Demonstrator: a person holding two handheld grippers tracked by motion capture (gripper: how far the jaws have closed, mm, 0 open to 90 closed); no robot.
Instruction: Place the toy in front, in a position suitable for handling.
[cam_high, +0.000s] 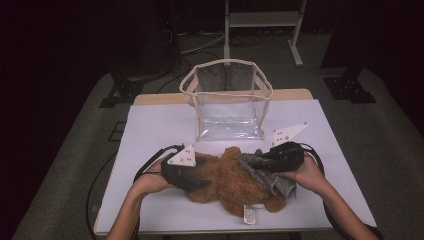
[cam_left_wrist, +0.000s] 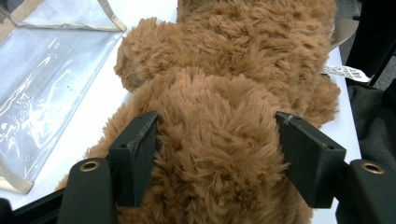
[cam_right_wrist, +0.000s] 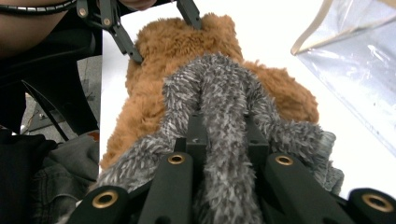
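Note:
A brown teddy bear (cam_high: 225, 175) lies on the white table (cam_high: 160, 125) near its front edge. My left gripper (cam_high: 207, 173) comes in from the left, its jaws on either side of a plump part of the bear (cam_left_wrist: 219, 70), pads pressed into the fur. My right gripper (cam_high: 255, 161) reaches in from the right and is shut on a grey fuzzy cloth (cam_high: 272, 180) draped over the bear. In the right gripper view the cloth (cam_right_wrist: 219, 88) runs up between the closed jaws of the right gripper (cam_right_wrist: 226, 135), with the bear (cam_right_wrist: 159, 46) beyond it.
A clear plastic bag (cam_high: 227, 100) with beige trim stands open at the back middle of the table. A white label (cam_high: 248, 214) sticks out of the bear toward the front edge. Cables trail from both grippers. A white frame stands on the floor behind the table.

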